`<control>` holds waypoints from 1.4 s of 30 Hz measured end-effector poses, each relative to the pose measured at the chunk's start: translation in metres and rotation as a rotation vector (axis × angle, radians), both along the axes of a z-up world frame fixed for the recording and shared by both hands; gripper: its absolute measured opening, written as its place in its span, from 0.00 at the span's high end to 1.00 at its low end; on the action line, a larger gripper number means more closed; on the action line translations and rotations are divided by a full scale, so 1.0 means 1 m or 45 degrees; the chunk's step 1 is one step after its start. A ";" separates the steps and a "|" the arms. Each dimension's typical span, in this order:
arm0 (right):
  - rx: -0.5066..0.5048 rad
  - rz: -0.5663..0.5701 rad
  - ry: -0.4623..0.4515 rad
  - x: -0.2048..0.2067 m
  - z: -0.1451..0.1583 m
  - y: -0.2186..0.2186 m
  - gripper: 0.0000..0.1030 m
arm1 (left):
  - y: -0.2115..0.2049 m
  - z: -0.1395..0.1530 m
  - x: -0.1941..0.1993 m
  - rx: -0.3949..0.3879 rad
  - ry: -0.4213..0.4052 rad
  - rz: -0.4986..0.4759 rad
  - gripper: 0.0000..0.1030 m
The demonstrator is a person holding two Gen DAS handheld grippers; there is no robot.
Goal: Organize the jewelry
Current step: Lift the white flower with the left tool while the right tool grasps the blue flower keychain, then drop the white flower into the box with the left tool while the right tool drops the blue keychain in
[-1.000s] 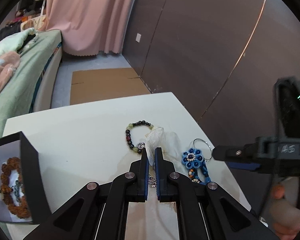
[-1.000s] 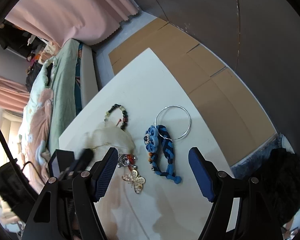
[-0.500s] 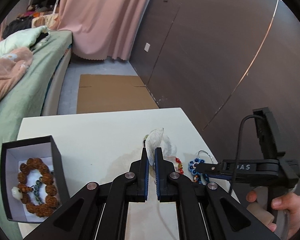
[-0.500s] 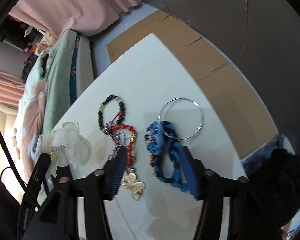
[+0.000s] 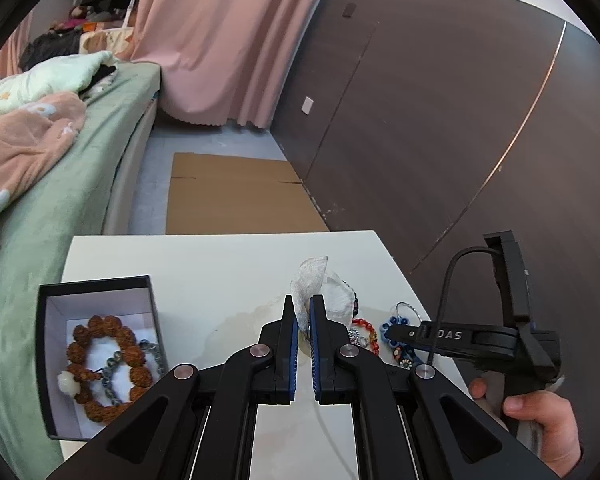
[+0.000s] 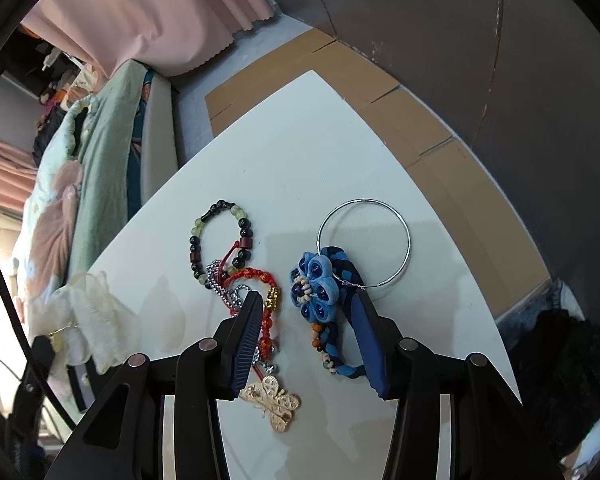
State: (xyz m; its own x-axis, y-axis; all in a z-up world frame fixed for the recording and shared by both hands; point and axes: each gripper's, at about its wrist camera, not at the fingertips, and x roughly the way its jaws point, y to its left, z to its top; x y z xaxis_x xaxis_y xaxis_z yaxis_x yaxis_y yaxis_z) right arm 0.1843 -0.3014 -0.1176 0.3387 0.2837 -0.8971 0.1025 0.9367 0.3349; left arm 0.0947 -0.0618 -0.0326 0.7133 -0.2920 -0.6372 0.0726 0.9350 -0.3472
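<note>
My left gripper (image 5: pixel 303 305) is shut on a sheer white organza pouch (image 5: pixel 314 286) and holds it above the white table (image 5: pixel 220 264); the pouch also shows at the left of the right wrist view (image 6: pixel 88 312). My right gripper (image 6: pixel 306 300) is open and straddles a blue flower braided bracelet (image 6: pixel 316 288), its fingertips low at the table. A silver hoop (image 6: pixel 364 240) lies behind it. To the left lie a red cord bracelet (image 6: pixel 260 280), a black and green bead bracelet (image 6: pixel 220 236), a silver chain (image 6: pixel 224 288) and a gold butterfly pendant (image 6: pixel 272 400).
A black box (image 5: pixel 96 352) with a white lining stands at the table's left and holds a brown bead bracelet (image 5: pixel 100 360) and a grey bead bracelet (image 5: pixel 116 364). A bed (image 5: pixel 40 160) runs beyond the left edge. Cardboard (image 5: pixel 236 196) lies on the floor.
My left gripper has lifted the pouch up and away from the jewelry pile. My right gripper has moved down over the blue flower bracelet and narrowed its opening.
</note>
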 end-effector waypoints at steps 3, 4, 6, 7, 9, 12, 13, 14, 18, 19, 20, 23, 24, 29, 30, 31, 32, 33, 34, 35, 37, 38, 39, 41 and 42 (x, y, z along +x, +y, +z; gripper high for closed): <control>-0.068 -0.012 -0.019 -0.001 0.001 0.002 0.72 | 0.005 0.003 -0.004 0.001 -0.007 0.010 0.95; -0.083 -0.015 -0.025 -0.001 0.001 0.003 0.81 | 0.007 0.004 -0.005 0.002 -0.008 0.014 0.95; -0.070 -0.025 -0.038 -0.001 0.000 0.002 0.87 | 0.009 0.005 -0.009 0.003 -0.013 0.024 0.95; -0.063 -0.036 -0.047 -0.002 0.001 0.001 0.91 | 0.009 0.006 -0.012 0.003 -0.016 0.029 0.95; -0.048 -0.049 -0.058 -0.004 0.003 0.001 0.93 | 0.013 0.008 -0.016 0.001 -0.021 0.041 0.95; -0.006 -0.039 -0.120 -0.013 0.016 0.003 0.93 | 0.021 0.014 -0.021 -0.005 -0.035 0.060 0.95; 0.007 -0.034 -0.140 -0.015 0.020 0.005 0.93 | 0.024 0.016 -0.024 -0.009 -0.041 0.070 0.95; 0.024 -0.026 -0.164 -0.017 0.025 0.005 0.93 | 0.027 0.018 -0.026 -0.012 -0.044 0.077 0.95; 0.085 0.029 -0.279 -0.029 0.047 0.015 0.93 | 0.040 0.028 -0.036 -0.032 -0.066 0.116 0.95; 0.101 0.043 -0.303 -0.033 0.051 0.019 0.93 | 0.044 0.030 -0.039 -0.034 -0.072 0.126 0.95; 0.114 0.055 -0.319 -0.035 0.055 0.022 0.93 | 0.048 0.032 -0.041 -0.034 -0.079 0.139 0.95; 0.156 0.085 -0.366 -0.044 0.063 0.033 0.93 | 0.059 0.036 -0.046 -0.007 -0.094 0.192 0.95; 0.168 0.095 -0.380 -0.047 0.066 0.035 0.93 | 0.064 0.036 -0.047 0.005 -0.095 0.219 0.95; 0.234 0.136 -0.445 -0.059 0.078 0.048 0.93 | 0.085 0.033 -0.054 0.036 -0.069 0.345 0.95; 0.248 0.141 -0.453 -0.062 0.079 0.050 0.93 | 0.087 0.032 -0.054 0.031 -0.056 0.356 0.95; 0.261 0.147 -0.460 -0.063 0.080 0.052 0.93 | 0.091 0.030 -0.054 0.021 -0.039 0.371 0.95; 0.277 0.154 -0.467 -0.065 0.081 0.055 0.93 | 0.094 0.027 -0.053 0.007 -0.012 0.383 0.95; 0.286 0.160 -0.472 -0.065 0.082 0.058 0.93 | 0.098 0.024 -0.051 -0.009 0.017 0.391 0.94; 0.298 0.170 -0.477 -0.067 0.082 0.062 0.93 | 0.101 0.021 -0.049 -0.029 0.043 0.396 0.94; 0.308 0.179 -0.482 -0.069 0.082 0.065 0.93 | 0.104 0.017 -0.048 -0.051 0.072 0.402 0.93; 0.336 0.201 -0.487 -0.071 0.084 0.074 0.93 | 0.110 0.009 -0.044 -0.089 0.121 0.425 0.89; 0.357 0.213 -0.489 -0.072 0.084 0.078 0.93 | 0.114 0.006 -0.043 -0.109 0.141 0.443 0.89; 0.378 0.222 -0.491 -0.073 0.085 0.082 0.93 | 0.118 0.004 -0.043 -0.129 0.152 0.464 0.89; 0.428 0.252 -0.497 -0.076 0.085 0.092 0.93 | 0.125 0.003 -0.044 -0.152 0.157 0.503 0.88; 0.443 0.265 -0.501 -0.077 0.086 0.095 0.93 | 0.128 0.003 -0.045 -0.161 0.156 0.526 0.88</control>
